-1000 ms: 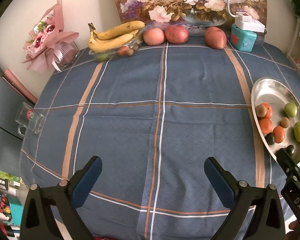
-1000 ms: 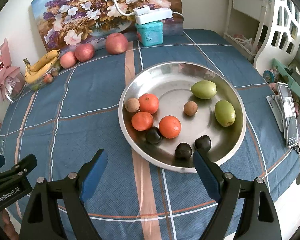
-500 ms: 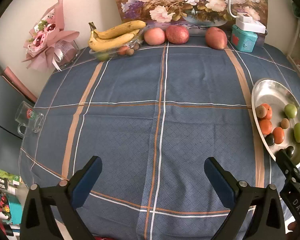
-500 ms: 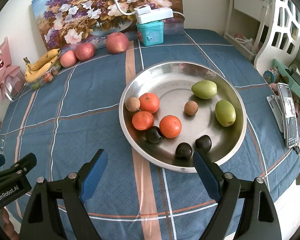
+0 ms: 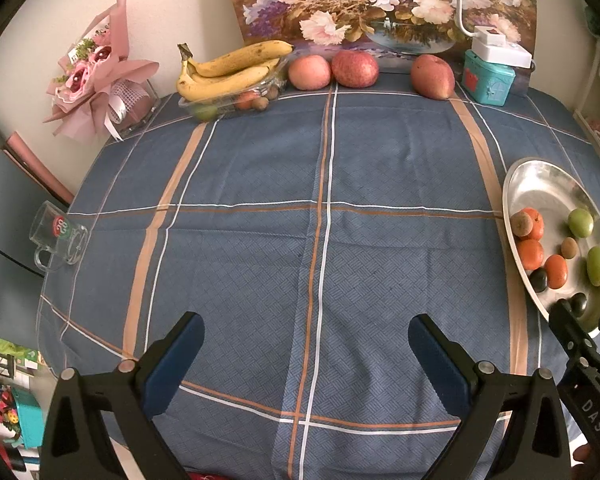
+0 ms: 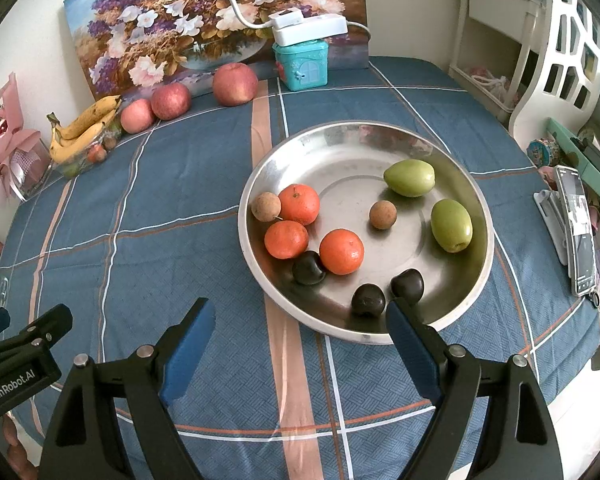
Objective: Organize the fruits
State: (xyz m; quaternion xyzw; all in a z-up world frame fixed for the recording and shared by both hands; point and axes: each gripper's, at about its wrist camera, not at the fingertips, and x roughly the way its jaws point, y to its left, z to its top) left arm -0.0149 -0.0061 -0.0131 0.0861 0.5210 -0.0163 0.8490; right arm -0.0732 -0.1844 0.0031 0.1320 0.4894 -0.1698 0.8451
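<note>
While both tongs gape empty, I see my right gripper [image 6: 296, 328] just short of the round steel plate [image 6: 460, 184] of mixed fruit; left gripper [image 5: 306, 344] over bare blue checked tablecloth [image 5: 260, 160]; path clear.

A counter [image 5: 260, 184] fills most of both views, covered by a blue cloth with orange and white stripes crossing in a grid. In the left wrist view, a clear tray of bananas [image 5: 228, 72] sits at the upper middle edge, with three apples [image 5: 354, 68] in a row to its right and a teal box [image 5: 488, 82] beyond them. A pink wrapped bouquet [image 5: 96, 88] stands at upper left, and a glass mug [image 5: 58, 238] lies at the left edge. In the right wrist view, a round steel plate [image 6: 340, 152] holding small fruits rests at centre, and a phone [image 6: 578, 228] lies at the right edge.
</note>
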